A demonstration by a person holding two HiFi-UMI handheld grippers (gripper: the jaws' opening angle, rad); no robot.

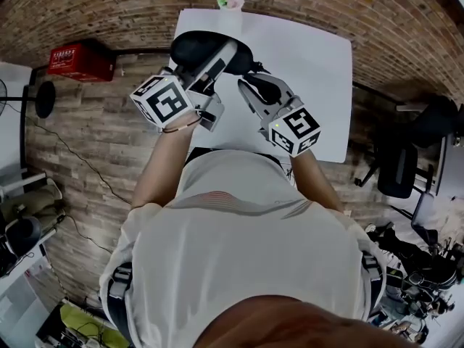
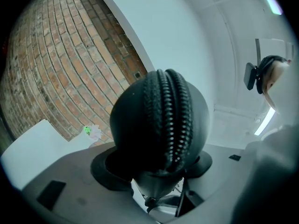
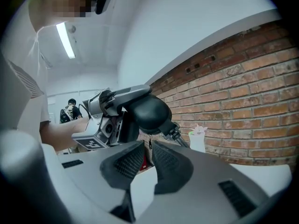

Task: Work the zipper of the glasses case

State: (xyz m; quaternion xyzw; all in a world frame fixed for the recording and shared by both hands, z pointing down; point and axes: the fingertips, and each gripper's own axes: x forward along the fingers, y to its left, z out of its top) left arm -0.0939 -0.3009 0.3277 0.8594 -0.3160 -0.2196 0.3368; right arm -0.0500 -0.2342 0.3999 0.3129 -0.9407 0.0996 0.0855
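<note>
Right gripper view, risks first. The zipper pull (image 3: 150,139) hangs from the case and sits only at the very tips of the right gripper (image 3: 147,146). It is a small dangling tab in a shallow bite, so a tug along the seam could well slip it free.

Second worry: a pull off the line of the zipper (image 2: 174,125) may jam the slider. It could also twist the glasses case (image 2: 159,120) round in the left gripper (image 2: 156,169), since the shell is rounded and smooth and is gripped at one end only. If it twists out, it would likely drop to the white table (image 1: 312,85) below.

Tool state.
- Right gripper: jaws stand nearly together with a thin slit left, and the pull is pinched between the ribbed pads. It touches nothing else.
- Left gripper: jaws clamped on the near end of the case, one pad on each side. The zipper seam faces its camera and looks closed along the stretch shown.

Case location: in the air above the table, in front of the person. In the head view it lies just beyond both marker cubes, with the right gripper's tips close under it.
</note>
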